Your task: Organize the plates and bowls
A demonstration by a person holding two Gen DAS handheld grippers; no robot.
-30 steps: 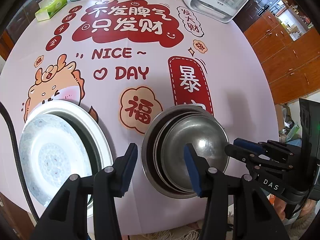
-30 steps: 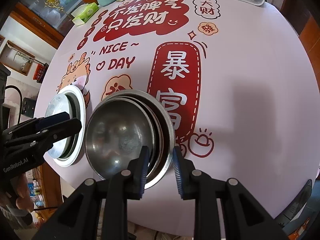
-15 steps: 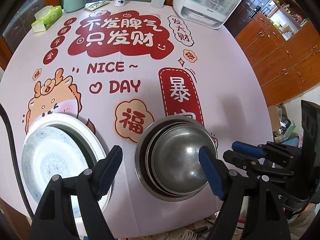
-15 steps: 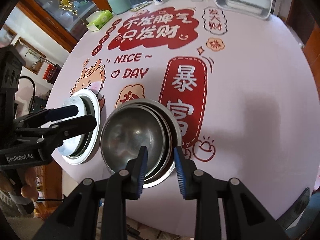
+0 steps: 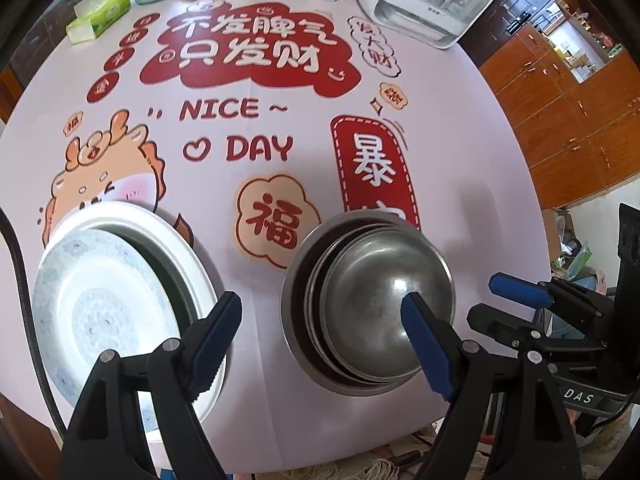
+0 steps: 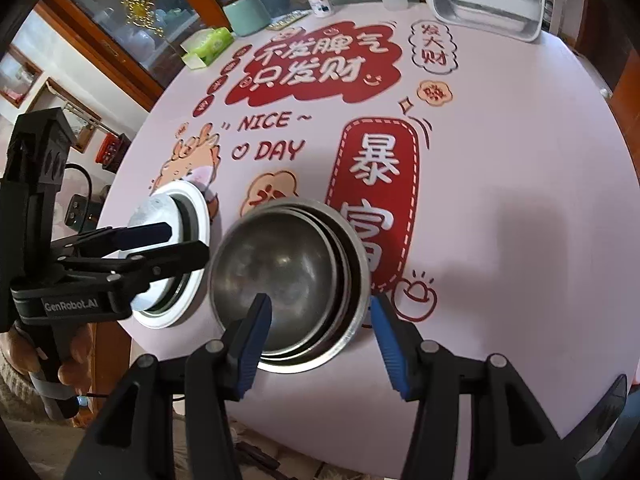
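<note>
We see the steel bowls point(image 5: 372, 312) nested in one stack, with the stacked plates point(image 5: 120, 304) just left of that stack, so the sorting looks largely done. Our left gripper point(image 5: 324, 336) and right gripper point(image 6: 320, 324) hang wide apart above that stack, holding nothing.

**Legible text on the tablecloth and the two grippers**
The tablecloth point(image 5: 460, 128) bore "NICE ~ DAY", a red cloud reading "不发脾气 只发财", a "福" badge and a red panel beginning "暴". The right gripper point(image 5: 576, 396) was marked "DAS"; the left gripper point(image 6: 76, 304) was marked "GenRobot.AI".
</note>
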